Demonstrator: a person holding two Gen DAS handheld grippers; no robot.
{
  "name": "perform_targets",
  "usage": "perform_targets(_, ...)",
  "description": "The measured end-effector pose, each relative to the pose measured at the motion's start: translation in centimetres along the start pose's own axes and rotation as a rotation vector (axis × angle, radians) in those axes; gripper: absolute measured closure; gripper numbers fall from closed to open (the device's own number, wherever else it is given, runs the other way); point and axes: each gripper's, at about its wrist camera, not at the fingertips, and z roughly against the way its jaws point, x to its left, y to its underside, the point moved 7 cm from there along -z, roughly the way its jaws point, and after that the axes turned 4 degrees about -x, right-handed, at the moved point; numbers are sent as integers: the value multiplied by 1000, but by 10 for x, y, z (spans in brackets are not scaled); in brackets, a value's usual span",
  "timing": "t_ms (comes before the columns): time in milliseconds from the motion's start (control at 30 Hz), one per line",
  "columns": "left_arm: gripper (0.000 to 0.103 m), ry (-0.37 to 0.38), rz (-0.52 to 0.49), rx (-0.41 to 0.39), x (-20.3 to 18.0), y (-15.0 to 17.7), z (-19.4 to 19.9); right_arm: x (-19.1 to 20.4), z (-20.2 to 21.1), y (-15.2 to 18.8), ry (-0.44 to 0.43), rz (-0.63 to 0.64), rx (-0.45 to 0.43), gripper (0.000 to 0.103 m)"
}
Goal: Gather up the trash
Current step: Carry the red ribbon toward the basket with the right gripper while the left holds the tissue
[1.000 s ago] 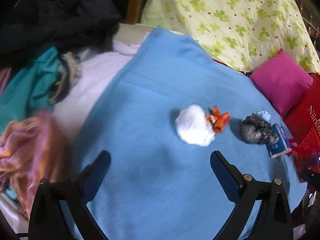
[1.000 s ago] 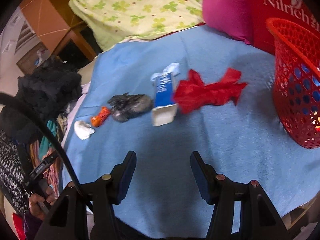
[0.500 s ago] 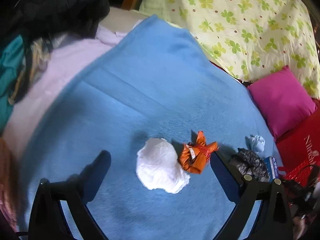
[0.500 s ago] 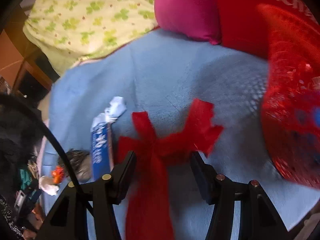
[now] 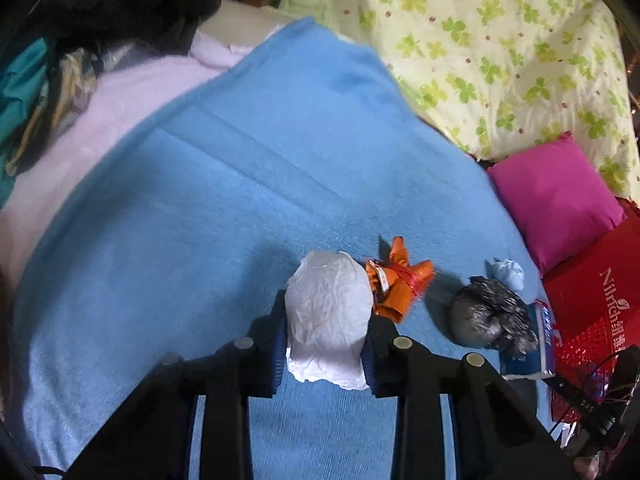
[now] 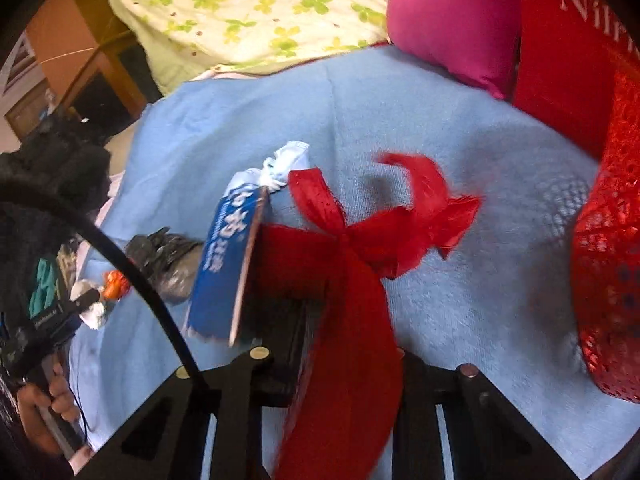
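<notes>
Now left tongs [image 5: 326, 344] just closed, pinching white paper wad [image 5: 330, 316] (orange wrapper [image 5: 396, 284] beside). Right tongs [image 6: 348, 360] just closed, pinching red ribbon [image 6: 356, 280].

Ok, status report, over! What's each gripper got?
Left gripper shut on white wad. Right gripper shut on red rag. Blue packet leans beside it.

Dim indoor light, soft shadows, strong fisheye bending, dark vignetted corners, slight motion blur.

The black plastic left gripper [image 5: 326, 336] has blue pads and round silver screw heads on its linkage arms. The black plastic right gripper [image 6: 352, 344] matches, with a black cable [image 6: 132, 276] arching past its left side.
</notes>
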Motion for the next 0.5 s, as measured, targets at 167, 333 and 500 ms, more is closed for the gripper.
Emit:
perform_targets(167, 71, -11, -34, -47, 3, 7, 32, -1, 42, 9, -32, 26, -76, 79)
perform_targets(333, 71, -16, -116, -72, -13, 18, 59, -6, 79, 12, -70, 26, -135, 79)
perform_targets(500, 71, -7, -194, -65, -33, 36, 67, -18, 82, 8, -83, -3, -129, 77)
